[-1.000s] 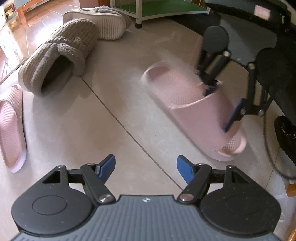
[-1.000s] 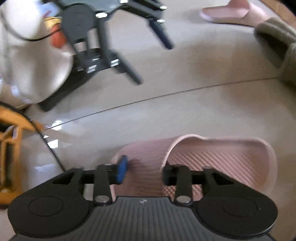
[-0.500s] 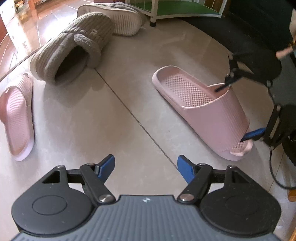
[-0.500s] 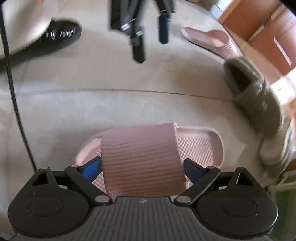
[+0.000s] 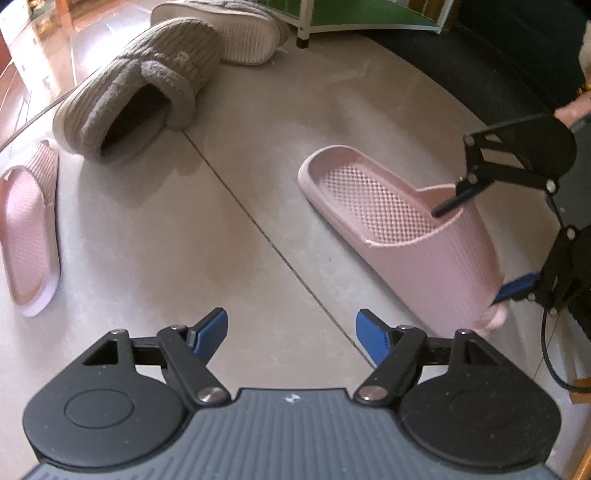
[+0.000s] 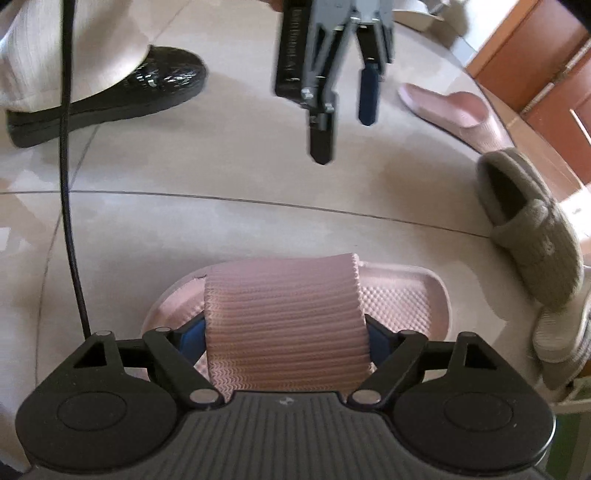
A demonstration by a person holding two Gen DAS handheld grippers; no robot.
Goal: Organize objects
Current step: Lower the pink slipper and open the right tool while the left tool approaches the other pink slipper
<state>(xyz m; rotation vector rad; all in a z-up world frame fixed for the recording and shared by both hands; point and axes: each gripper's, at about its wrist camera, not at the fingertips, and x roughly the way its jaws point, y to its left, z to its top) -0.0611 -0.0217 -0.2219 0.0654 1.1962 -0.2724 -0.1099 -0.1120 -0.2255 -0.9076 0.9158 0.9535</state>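
A pink slide slipper [image 5: 417,229] lies on the tiled floor at the right of the left wrist view. My right gripper [image 6: 286,338] straddles its ribbed strap [image 6: 284,325], one finger on each side, jaws wide; in the left wrist view it [image 5: 480,247] shows at the slipper's toe end. My left gripper [image 5: 291,332] is open and empty above bare floor, apart from the slipper. A second pink slipper [image 5: 27,229] lies far left. A grey fuzzy slipper [image 5: 140,92] lies upright beyond it, its mate [image 5: 229,27] on its side behind.
A white-legged rack with a green shelf [image 5: 369,14] stands at the back. A person's black shoe [image 6: 107,92] and a black cable [image 6: 70,192] are at the left of the right wrist view. Orange wooden furniture [image 6: 535,55] stands at the far right.
My right gripper opened and swung from the slipper's side to straddle its strap from the toe end. The left gripper drew back slightly, still open.
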